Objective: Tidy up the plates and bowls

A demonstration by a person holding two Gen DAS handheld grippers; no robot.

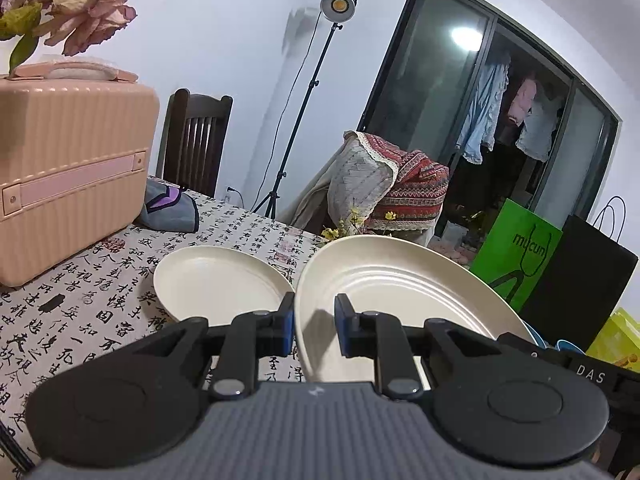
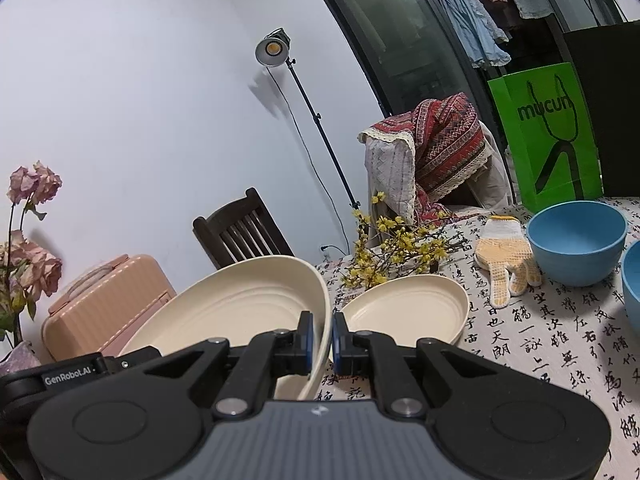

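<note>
A cream plate [image 1: 400, 280] [image 2: 240, 304] hangs tilted above the table between both grippers. My right gripper [image 2: 322, 336] is shut on its right rim. My left gripper [image 1: 314, 318] stands open around the opposite rim; the outer finger touches the edge, and a gap shows at the inner finger. A second cream plate [image 1: 220, 280] [image 2: 404, 308] lies flat on the patterned tablecloth [image 1: 100, 300] just past the held one. Two blue bowls [image 2: 576, 240] [image 2: 632, 284] stand at the right of the table.
A pink hard case [image 1: 72, 168] stands at the table's left, with a grey pouch [image 1: 172, 208] beside it. Yellow flower twigs [image 2: 392, 248] and a knit glove [image 2: 504, 260] lie behind the flat plate. A green bag [image 2: 544, 128] and a black bag [image 2: 616, 112] stand at the far right.
</note>
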